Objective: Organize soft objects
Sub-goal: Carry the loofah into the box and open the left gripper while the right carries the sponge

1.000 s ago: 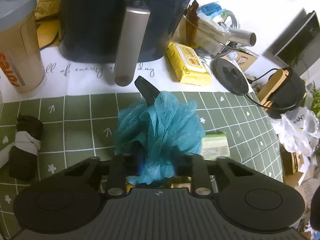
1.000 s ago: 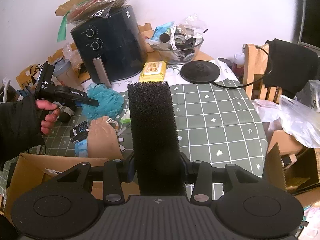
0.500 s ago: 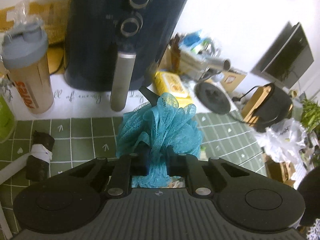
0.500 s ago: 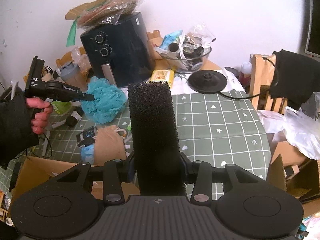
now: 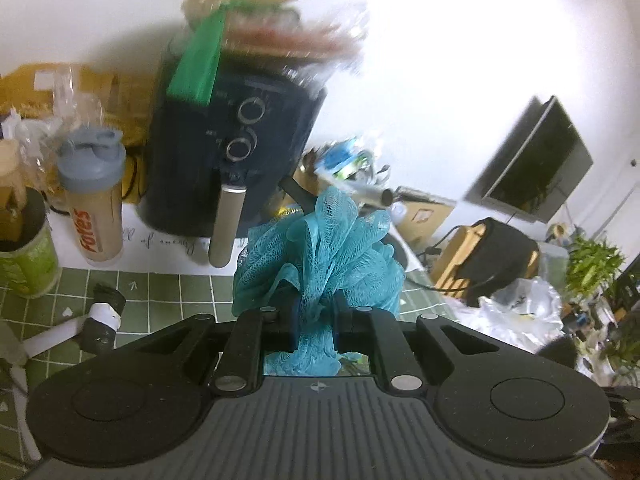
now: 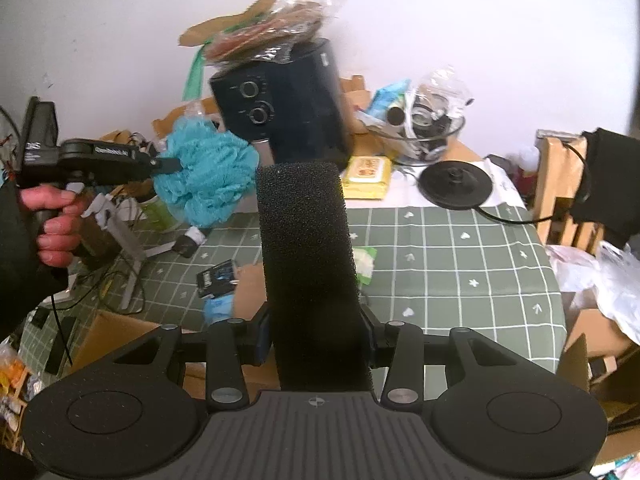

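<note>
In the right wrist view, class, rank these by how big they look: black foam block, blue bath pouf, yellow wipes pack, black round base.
1. Black foam block, though it is nearest the camera.
2. Blue bath pouf.
3. Black round base and yellow wipes pack: too alike to rank.

The left gripper (image 5: 316,320) was clamped tight and held raised by the left hand (image 6: 54,220); the right gripper (image 6: 316,336) gripped, tilted downward.

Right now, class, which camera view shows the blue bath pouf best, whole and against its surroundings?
The right wrist view: the blue bath pouf shows whole, hanging off the table from the left gripper. The left wrist view shows the pouf close up, pinched between the fingers, its lower part hidden by the gripper body.
</note>
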A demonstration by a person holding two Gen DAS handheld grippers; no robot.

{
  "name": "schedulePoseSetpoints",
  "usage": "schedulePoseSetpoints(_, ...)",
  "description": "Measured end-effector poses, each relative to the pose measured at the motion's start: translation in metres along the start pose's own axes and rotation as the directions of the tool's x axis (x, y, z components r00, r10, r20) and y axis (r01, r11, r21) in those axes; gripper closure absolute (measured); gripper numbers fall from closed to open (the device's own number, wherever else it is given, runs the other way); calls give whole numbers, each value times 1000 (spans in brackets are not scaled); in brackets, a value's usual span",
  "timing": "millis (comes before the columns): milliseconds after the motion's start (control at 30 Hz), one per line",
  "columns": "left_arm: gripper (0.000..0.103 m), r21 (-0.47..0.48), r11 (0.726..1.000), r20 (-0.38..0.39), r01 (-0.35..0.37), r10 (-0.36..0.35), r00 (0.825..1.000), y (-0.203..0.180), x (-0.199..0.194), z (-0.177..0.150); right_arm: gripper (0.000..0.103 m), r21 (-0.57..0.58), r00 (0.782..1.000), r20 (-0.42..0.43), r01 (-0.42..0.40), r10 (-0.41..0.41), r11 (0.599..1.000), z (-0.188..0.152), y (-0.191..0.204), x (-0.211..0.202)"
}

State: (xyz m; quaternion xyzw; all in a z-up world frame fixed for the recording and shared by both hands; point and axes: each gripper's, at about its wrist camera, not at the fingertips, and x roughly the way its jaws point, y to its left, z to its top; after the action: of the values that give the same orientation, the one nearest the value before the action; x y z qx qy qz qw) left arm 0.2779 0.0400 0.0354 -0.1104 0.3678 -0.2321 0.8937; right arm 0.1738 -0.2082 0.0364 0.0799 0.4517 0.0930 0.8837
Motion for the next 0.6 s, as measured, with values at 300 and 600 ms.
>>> schedulePoseSetpoints(300, 89, 70, 997, 20, -16, 15, 1000, -35, -65, -28, 58, -28, 998, -15, -64, 63, 998, -3, 10, -5)
schedulePoseSetpoints(600, 89, 55, 998, -39, -37, 39, 998, -52, -96, -71, 58, -48, 993, -18, -120, 119, 992, -6, 15, -11)
